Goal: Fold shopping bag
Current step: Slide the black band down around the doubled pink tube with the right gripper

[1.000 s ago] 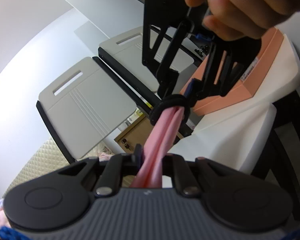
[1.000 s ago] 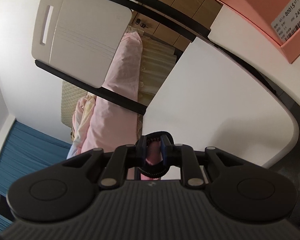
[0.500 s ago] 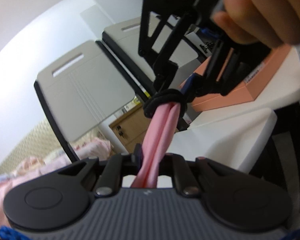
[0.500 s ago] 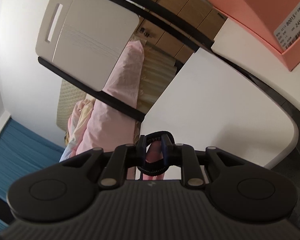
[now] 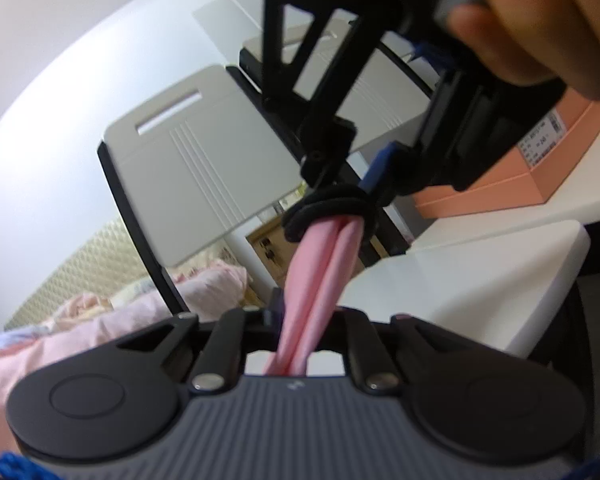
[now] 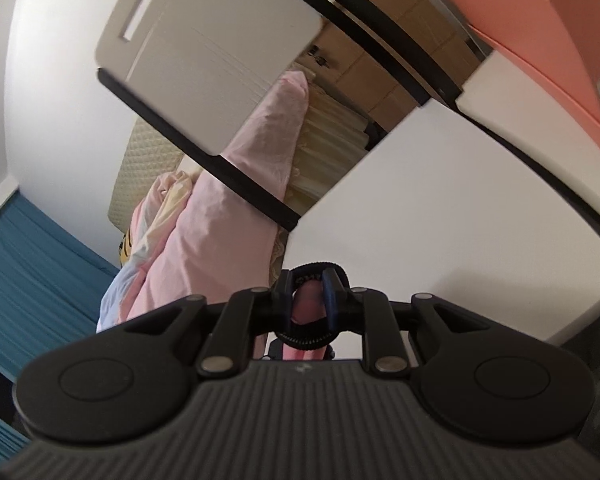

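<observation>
A white tabletop (image 5: 460,276) lies below, a pink-covered bed (image 6: 220,232) beyond. My left gripper (image 5: 296,316) clamps the rolled pink shopping bag (image 5: 320,264). My right gripper (image 6: 309,300) pinches its black elastic band (image 5: 328,208).

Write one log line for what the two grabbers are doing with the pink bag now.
stage: banding rolled bag | left gripper: shut on pink bag | right gripper: stretching black elastic band over bag end | bag: held above white table

Home bedroom, pink bedding (image 6: 228,216) on a bed, quilted headboard (image 6: 148,160), wooden drawers (image 6: 384,56), white table (image 6: 440,208)
</observation>
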{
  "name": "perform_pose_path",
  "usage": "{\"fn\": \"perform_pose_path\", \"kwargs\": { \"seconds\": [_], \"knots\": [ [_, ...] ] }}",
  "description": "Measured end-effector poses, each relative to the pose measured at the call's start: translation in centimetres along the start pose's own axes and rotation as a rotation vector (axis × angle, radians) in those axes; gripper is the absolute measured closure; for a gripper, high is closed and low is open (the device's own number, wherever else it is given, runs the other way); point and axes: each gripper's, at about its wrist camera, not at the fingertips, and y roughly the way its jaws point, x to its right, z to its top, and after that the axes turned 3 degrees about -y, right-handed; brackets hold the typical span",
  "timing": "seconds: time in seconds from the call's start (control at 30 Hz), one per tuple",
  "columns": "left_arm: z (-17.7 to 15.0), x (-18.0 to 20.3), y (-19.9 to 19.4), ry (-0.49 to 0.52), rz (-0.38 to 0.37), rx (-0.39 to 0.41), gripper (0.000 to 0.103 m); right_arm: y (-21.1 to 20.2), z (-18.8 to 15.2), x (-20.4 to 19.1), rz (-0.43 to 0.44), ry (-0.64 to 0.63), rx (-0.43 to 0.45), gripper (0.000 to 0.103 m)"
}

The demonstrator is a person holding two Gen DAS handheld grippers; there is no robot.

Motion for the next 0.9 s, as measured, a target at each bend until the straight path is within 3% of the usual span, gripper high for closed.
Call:
{"fn": "perform_pose_path", "kwargs": {
  "seconds": [0.4,0.9],
  "knots": [
    [0.0,0.8,-0.2,0.06,-0.024,0.015,0.095,0.2,0.6,0.1,-0.06,-0.019,-0.021,0.083],
    [-1.0,1.9,-0.5,0.076,-0.051,-0.006,0.096,2.8,2.2,1.2,-0.103,0.005,-0.161,0.085]
  ]
}}
